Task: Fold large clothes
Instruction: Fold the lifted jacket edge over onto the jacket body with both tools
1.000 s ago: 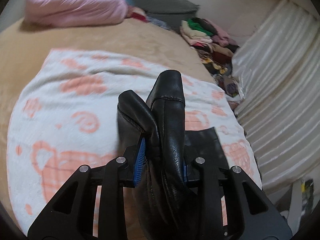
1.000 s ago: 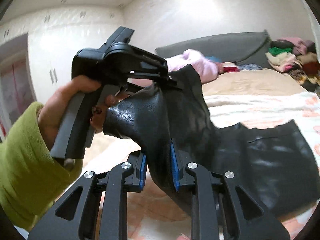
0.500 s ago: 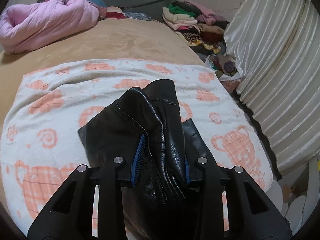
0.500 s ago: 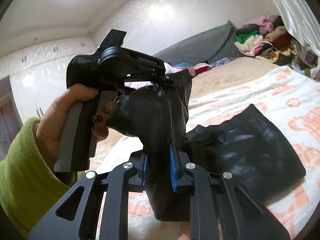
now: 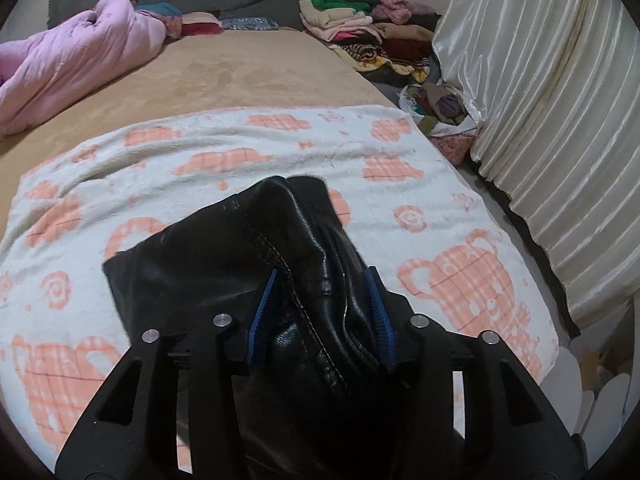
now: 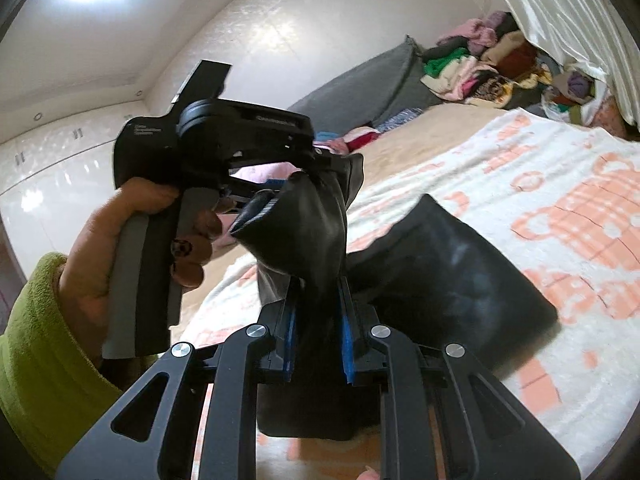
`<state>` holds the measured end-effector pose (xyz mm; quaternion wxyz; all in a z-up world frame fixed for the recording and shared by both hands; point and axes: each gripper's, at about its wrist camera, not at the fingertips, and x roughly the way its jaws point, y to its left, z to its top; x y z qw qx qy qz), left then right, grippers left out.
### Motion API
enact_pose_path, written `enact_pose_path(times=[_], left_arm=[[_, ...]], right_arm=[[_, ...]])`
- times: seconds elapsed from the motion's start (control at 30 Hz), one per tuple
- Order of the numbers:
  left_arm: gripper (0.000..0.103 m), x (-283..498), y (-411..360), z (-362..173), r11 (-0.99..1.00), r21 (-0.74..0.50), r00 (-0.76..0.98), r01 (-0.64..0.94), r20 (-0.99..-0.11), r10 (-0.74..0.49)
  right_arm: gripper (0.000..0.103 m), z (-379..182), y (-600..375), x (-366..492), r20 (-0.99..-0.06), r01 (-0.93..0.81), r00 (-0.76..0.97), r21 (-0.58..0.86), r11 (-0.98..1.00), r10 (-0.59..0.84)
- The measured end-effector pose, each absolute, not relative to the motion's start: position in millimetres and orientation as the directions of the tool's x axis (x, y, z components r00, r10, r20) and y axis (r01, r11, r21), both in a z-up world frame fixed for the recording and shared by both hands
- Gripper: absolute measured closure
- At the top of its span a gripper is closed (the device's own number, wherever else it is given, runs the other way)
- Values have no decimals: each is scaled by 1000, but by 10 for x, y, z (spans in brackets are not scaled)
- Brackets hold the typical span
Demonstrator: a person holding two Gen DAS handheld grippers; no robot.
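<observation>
A bed under a tan cover [image 5: 256, 76] carries a white blanket with orange prints [image 5: 400, 152], with a pink quilt [image 5: 68, 64] at its head, piled clothes [image 5: 360, 28] in the corner and a pale curtain [image 5: 552, 120] alongside.

In the left wrist view, the left gripper [image 5: 322, 312] has a bunched fold of the black leather garment [image 5: 200, 264] between its blue pads; its jaws are opening, wider than a second ago, though the leather still fills the gap. More of the garment now lies flat on the blanket than before.

Only the right wrist view shows the person's hand [image 6: 120, 248] in a green sleeve [image 6: 36, 344] gripping the left tool's handle. There the right gripper [image 6: 318, 332] is clamped on a narrow gather of the garment [image 6: 448, 264], whose far half rests on the blanket, lower than earlier.
</observation>
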<state>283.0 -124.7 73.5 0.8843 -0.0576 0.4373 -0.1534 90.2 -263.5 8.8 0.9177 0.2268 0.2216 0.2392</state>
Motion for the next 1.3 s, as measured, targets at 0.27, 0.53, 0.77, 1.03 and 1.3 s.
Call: enact_pose_path(times=[0.27, 0.53, 0.77, 1.03, 1.3], left_arm=[[45, 2509, -980, 783, 931, -286, 633, 228, -683, -365], [39, 2153, -521, 31, 981, -150, 582, 122, -790, -193], [41, 2171, -504, -98, 970, -204, 563, 131, -790, -242], [39, 2118, -348, -97, 946, -294, 574, 136, -755, -317], [31, 2108, -82, 106, 927, -358, 621, 107, -705, -344]], right_arm=[[88, -350, -2935, 1131, -431, -169, 741, 623, 764, 515], [29, -382, -3062, 1244, -402, -151, 673, 747, 648, 621], [7, 162, -2900, 1890, -536, -207, 573, 637, 742, 620], [73, 54, -2224, 2525, -762, -332, 380, 417, 846, 525], [83, 742, -2641, 2255, -567, -449, 576, 383, 808, 589]])
